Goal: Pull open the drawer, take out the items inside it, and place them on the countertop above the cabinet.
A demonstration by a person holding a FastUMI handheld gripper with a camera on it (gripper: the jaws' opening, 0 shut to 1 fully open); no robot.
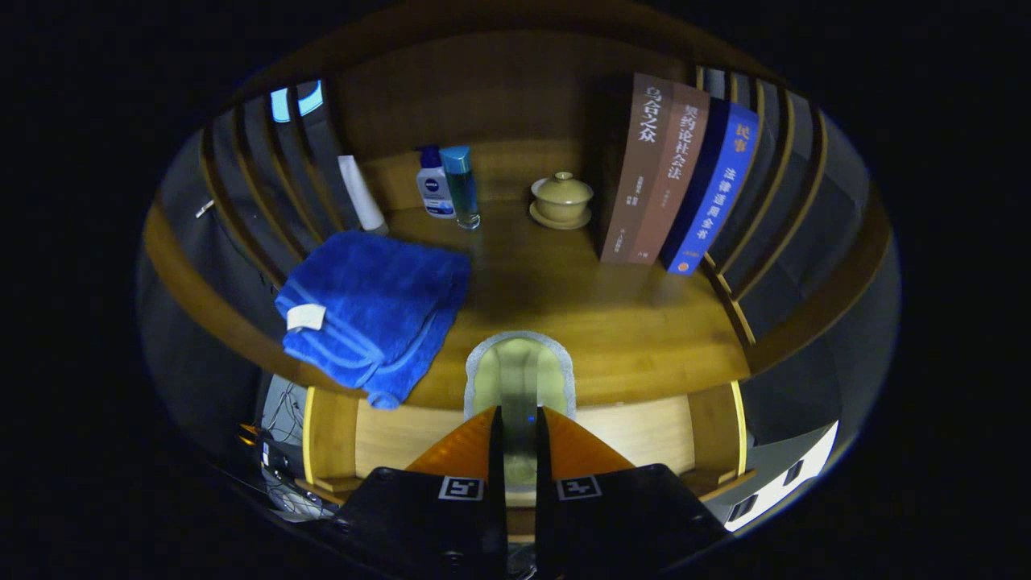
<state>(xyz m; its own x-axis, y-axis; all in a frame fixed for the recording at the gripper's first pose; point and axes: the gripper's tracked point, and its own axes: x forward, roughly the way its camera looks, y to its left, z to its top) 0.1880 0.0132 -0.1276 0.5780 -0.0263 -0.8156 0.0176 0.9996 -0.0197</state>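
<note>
In the gripper view, a pale round-ended item with a grey rim (519,374) is clamped between the nearly closed fingers (519,423), held over the desk's (628,322) near edge. A blue towel (374,310) is seen at left, books (676,181) at far right.

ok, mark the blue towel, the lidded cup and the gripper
blue towel (374,310), gripper view, middle of the folded cloth
lidded cup (561,199), gripper view, bowl below the lid
gripper (519,423), gripper view, between the fingertips, shut on a pale object
</note>
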